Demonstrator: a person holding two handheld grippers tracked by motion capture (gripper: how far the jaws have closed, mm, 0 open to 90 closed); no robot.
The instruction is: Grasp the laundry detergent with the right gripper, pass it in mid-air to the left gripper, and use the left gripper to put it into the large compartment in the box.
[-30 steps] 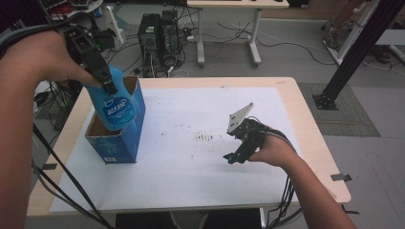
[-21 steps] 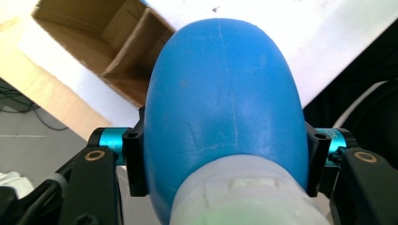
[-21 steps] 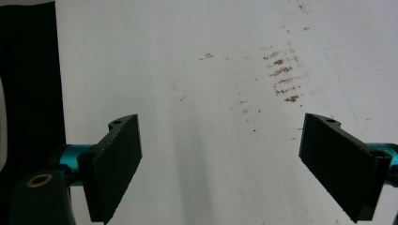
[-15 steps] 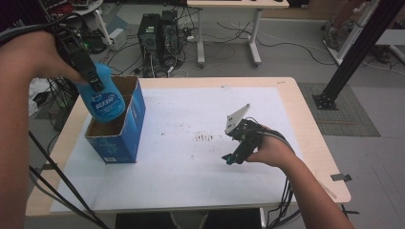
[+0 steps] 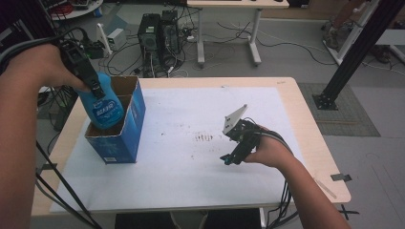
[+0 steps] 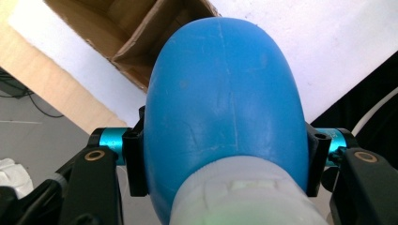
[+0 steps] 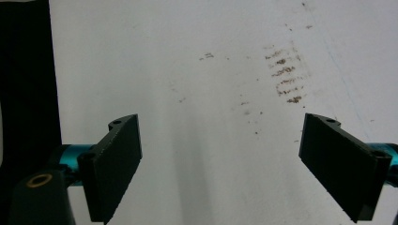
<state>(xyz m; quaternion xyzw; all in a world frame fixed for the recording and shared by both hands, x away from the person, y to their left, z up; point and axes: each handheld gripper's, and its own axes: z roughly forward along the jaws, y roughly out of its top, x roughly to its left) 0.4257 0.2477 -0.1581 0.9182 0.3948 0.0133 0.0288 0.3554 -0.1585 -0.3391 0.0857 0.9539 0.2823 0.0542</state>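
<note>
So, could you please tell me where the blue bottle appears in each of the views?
High view: the blue bottle is at upper left, held by the left tool, its lower end inside the cardboard box.
Left gripper view: it fills the centre, between the jaws.
Right gripper view: not in it.
Shared landmark: the white sheet.

Hand-held gripper (image 6: pixel 225 164) clamping blue bottle (image 6: pixel 224 103), cardboard box (image 6: pixel 136 33) beyond

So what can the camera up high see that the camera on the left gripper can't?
High view: the right gripper with open jaws over the white sheet, the brown smudges, the bottle's label, and computers on the floor behind. Left gripper view: the bottle's white neck end and the pads pressed on its sides. Both: the blue bottle held by the left gripper over the open cardboard box.
</note>
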